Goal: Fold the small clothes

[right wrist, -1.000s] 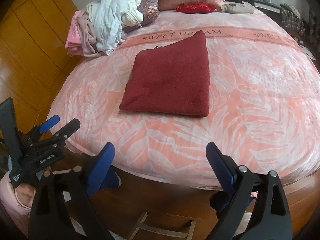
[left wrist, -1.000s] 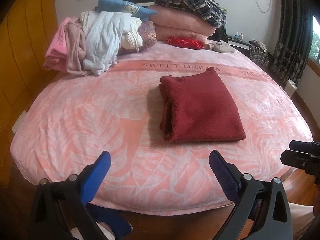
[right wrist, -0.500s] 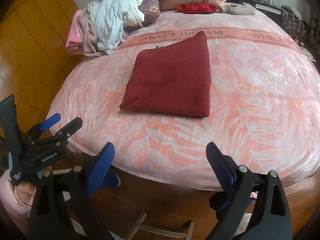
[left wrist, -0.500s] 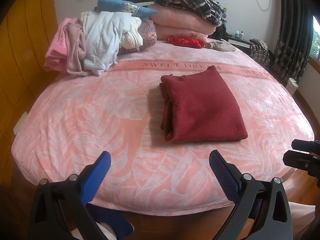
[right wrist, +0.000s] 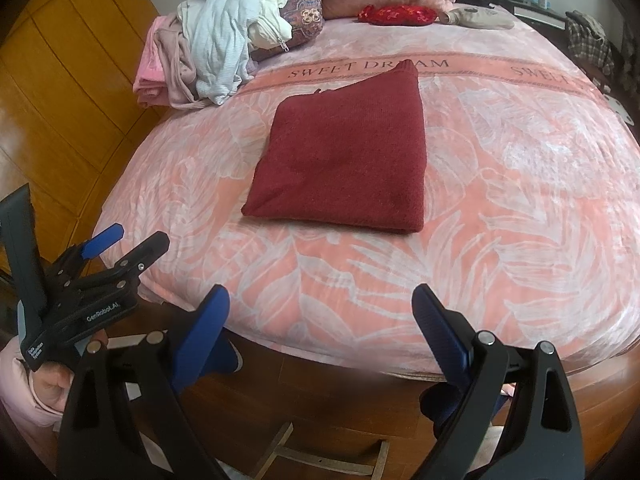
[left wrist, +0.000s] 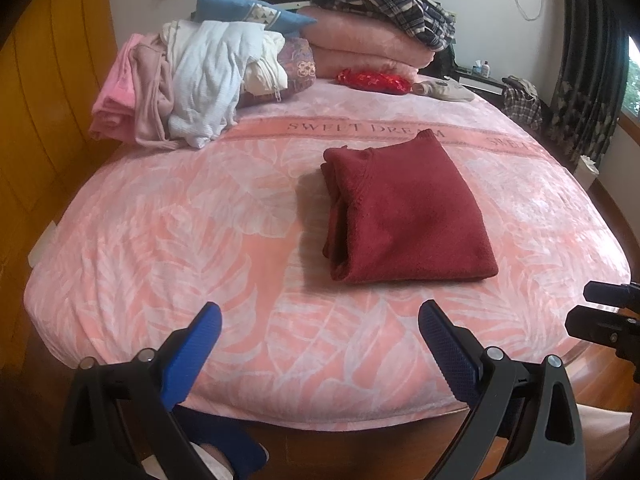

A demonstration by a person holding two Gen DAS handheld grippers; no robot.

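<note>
Both my left gripper (left wrist: 320, 320) and right gripper (right wrist: 320, 304) hang back off the bed (left wrist: 160, 240) edge, jaws wide open and empty, barely drifting since a second ago, while the red sweater (left wrist: 404, 216) lies folded mid-bed, looking done.

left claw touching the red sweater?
Apart. Left wrist view: left claw open, with bare pink blanket between its tips and the folded red sweater.

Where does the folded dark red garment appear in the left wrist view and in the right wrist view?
Left wrist: the folded dark red garment lies right of centre on the pink bedspread.
Right wrist: the garment lies near the centre, slightly left.
Shared landmark: the "SWEET DREAM" lettering just behind its far corner.
</note>
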